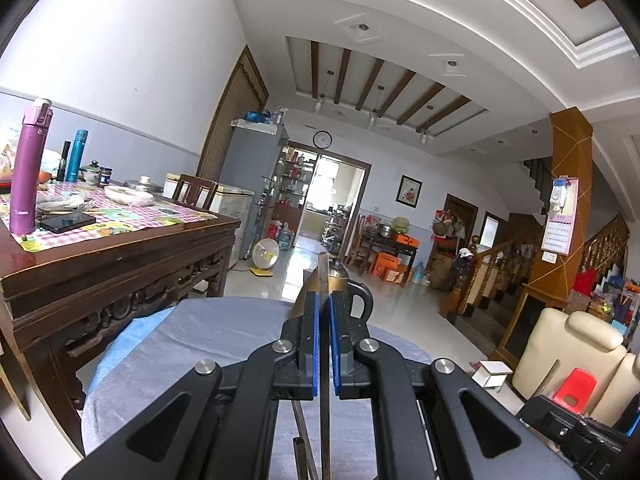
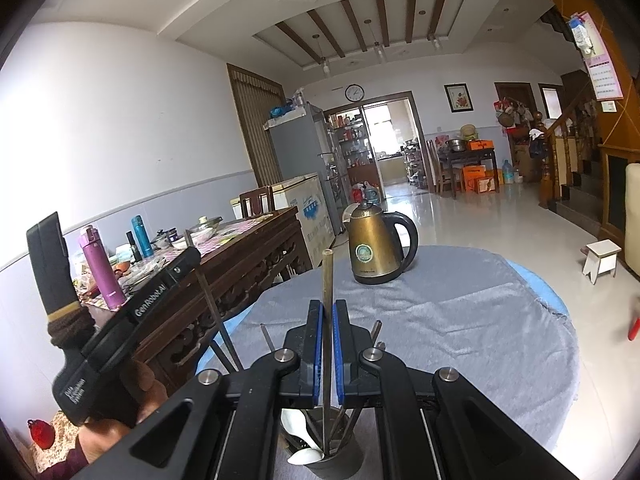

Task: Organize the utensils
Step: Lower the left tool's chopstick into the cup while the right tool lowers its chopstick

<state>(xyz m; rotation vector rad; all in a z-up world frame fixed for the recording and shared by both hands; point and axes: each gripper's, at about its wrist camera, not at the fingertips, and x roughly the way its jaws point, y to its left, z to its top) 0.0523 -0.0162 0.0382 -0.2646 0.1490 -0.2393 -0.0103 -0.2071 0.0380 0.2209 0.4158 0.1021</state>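
My left gripper (image 1: 324,300) is shut on a dark chopstick (image 1: 323,276) that stands upright between its blue pads. My right gripper (image 2: 329,308) is shut on a lighter bamboo chopstick (image 2: 327,276), also upright. Below the right gripper a dark utensil holder (image 2: 336,460) holds a white spoon (image 2: 306,456) and several more sticks. The left gripper's body (image 2: 120,320) shows at the left of the right wrist view, held in a hand, with its dark chopstick (image 2: 212,300) slanting down toward the holder.
A round table with a grey cloth (image 2: 460,320) carries a bronze electric kettle (image 2: 376,248), also in the left wrist view (image 1: 340,280). A carved wooden table (image 1: 120,256) with bottles, bowls and a phone stands to the left. A cream chair (image 1: 576,356) is right.
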